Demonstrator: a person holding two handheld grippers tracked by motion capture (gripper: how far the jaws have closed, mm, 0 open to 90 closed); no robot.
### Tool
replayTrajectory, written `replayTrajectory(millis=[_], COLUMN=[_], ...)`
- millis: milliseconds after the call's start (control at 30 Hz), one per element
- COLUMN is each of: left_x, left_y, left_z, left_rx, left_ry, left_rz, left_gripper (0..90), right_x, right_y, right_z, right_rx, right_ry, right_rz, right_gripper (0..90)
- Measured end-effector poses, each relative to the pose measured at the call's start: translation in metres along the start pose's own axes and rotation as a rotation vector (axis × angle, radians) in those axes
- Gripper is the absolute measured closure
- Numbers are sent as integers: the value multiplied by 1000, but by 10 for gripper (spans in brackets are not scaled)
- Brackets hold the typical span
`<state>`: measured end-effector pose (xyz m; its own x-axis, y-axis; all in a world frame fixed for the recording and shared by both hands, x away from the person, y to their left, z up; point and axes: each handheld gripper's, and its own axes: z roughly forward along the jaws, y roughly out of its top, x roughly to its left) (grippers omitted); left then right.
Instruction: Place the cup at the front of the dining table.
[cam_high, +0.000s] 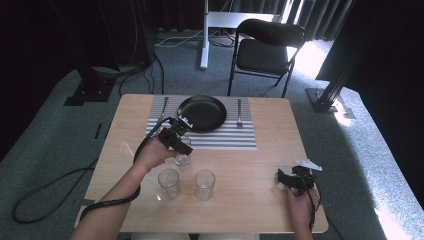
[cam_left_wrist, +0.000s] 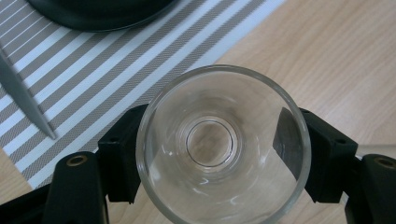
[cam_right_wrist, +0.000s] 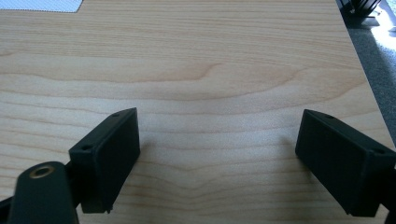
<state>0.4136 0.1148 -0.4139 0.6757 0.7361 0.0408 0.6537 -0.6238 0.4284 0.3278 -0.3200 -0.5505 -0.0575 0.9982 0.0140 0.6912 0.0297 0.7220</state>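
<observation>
A clear empty glass (cam_left_wrist: 219, 140) stands between the black jaws of my left gripper (cam_left_wrist: 210, 156), whose pads press on its sides, so the gripper is shut on it. From above, that glass (cam_high: 183, 160) is at the near edge of the striped placemat (cam_high: 220, 137), under my left gripper (cam_high: 181, 149). Two more empty glasses (cam_high: 168, 183) (cam_high: 204, 184) stand side by side nearer the person. My right gripper (cam_high: 292, 178) rests low over the table's near right part, and its jaws (cam_right_wrist: 219, 154) stand wide open over bare wood.
A black plate (cam_high: 202, 113) sits on the placemat with a knife (cam_high: 163, 110) to its left and a fork (cam_high: 239, 113) to its right. The knife tip (cam_left_wrist: 28, 105) and plate rim (cam_left_wrist: 102, 18) lie just beyond the held glass. A black chair (cam_high: 265, 50) stands behind the table.
</observation>
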Motion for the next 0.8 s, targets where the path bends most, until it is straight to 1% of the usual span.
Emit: replayTrajectory(millis=[33,67,100,133,167,200,233,267,300,333,367,400,467,533,633,667,700,733,767,800], left_x=[5,5,12,12,17,17,24,24,30,30,37,37,46,48,59,59,63,63,68,68], left_y=[-1,-1,0,0,1,1,2,2,4,4,6,6,9,11,16,16,19,19,23,23], left_z=[-1,-1,-1,-1,-2,-2,-3,-3,-3,-3,-3,-3,-1,-1,1,1,2,2,2,2], left_rx=[-4,-4,-1,-1,-3,-3,-16,-16,-22,-22,-24,-24,-19,-16,-24,-24,-20,-20,-18,-18], left_ry=[10,10,23,23,29,29,37,37,44,44,52,52,59,61,74,74,79,79,88,88], left_rz=[-14,-14,-29,-29,-43,-43,-66,-66,-85,-85,-106,-106,-129,-135,-166,-166,-169,-169,-171,-171], left_gripper=[285,285,285,285,285,285,285,285,285,285,285,285,285,285,285,285,285,285,285,285], right_x=[0,0,0,0,0,0,0,0,0,0,0,0,0,0,0,0,0,0,0,0], right_y=[0,0,0,0,0,0,0,0,0,0,0,0,0,0,0,0,0,0,0,0], right_z=[0,0,0,0,0,0,0,0,0,0,0,0,0,0,0,0,0,0,0,0], right_rx=[0,0,0,0,0,0,0,0,0,0,0,0,0,0,0,0,0,0,0,0], right_ry=[0,0,0,0,0,0,0,0,0,0,0,0,0,0,0,0,0,0,0,0], right_rz=[0,0,-1,-1,0,0,0,0,0,0,0,0,0,0,0,0,0,0,0,0], right_gripper=[132,132,132,132,132,132,132,132,132,132,132,132,132,132,132,132,132,132,132,132])
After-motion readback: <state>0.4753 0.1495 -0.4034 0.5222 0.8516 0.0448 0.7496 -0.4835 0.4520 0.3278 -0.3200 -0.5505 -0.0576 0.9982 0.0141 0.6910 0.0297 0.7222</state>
